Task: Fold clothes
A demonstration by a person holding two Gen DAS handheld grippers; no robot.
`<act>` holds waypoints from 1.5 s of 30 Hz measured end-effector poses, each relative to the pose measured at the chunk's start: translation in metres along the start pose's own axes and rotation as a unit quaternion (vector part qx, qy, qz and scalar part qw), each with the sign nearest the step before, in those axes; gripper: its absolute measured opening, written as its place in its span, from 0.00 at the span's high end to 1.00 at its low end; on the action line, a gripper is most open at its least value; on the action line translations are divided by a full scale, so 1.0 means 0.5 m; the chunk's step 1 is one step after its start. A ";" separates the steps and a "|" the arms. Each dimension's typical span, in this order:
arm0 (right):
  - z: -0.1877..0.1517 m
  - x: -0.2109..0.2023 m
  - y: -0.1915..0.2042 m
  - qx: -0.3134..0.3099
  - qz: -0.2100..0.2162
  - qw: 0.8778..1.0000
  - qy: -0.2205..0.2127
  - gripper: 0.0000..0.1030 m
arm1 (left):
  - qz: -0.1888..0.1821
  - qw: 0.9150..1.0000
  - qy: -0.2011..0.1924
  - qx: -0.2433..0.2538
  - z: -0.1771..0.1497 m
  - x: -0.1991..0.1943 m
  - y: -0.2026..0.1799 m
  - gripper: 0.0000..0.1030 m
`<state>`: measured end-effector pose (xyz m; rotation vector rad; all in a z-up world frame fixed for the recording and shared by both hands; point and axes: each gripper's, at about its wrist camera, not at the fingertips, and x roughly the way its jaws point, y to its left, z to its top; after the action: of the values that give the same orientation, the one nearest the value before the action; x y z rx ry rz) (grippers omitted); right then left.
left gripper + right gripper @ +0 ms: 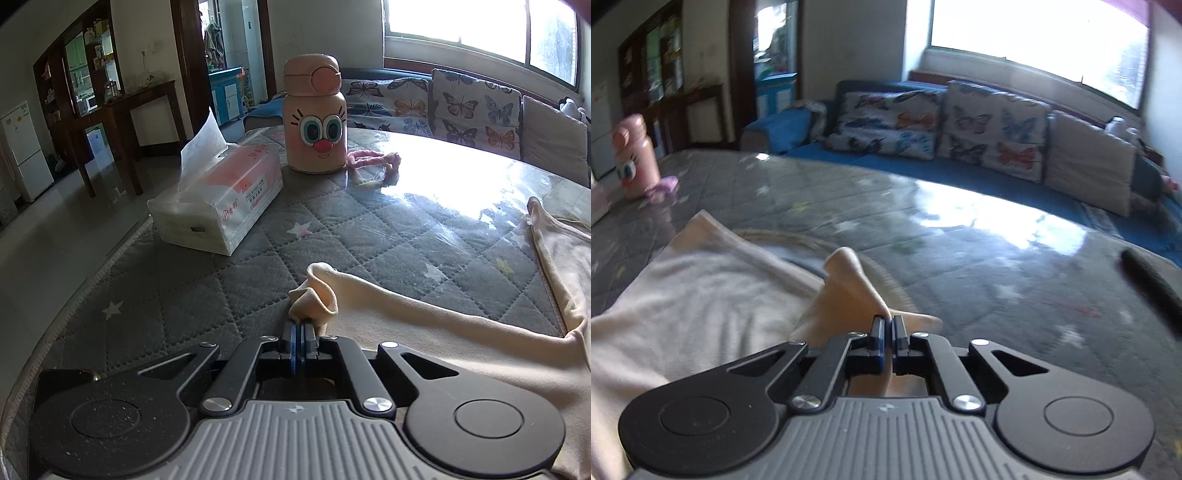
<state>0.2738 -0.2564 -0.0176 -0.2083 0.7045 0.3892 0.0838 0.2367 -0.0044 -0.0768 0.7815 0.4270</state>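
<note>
**Pinching a cream garment at two points**

Left wrist view: I see my left gripper point(303, 326) pressed together on a bunched sleeve end of the cream garment point(406, 310), which trails toward 3 o'clock across the quilted grey table point(221, 280). A tissue pack point(221, 199) lies at 10 o'clock, a pink face bottle point(314, 114) at 12.

Right wrist view: my right gripper point(888, 325) pinches a raised fold of the same garment point(701, 288), whose body spreads toward 9 o'clock. The picture is blurred.

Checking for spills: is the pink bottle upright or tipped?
Upright. The pink bottle stands on its base on the table, lid on top, beside the tissue pack.
</note>
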 end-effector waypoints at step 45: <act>-0.190 -0.154 -0.201 0.099 -0.122 0.987 0.046 0.53 | -0.216 0.961 -0.042 0.170 -0.062 -0.201 -0.236 0.72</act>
<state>0.2062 -0.3991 -0.0315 -0.1230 0.7939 0.0752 0.0473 0.0875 0.0332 0.0917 0.7214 -0.1212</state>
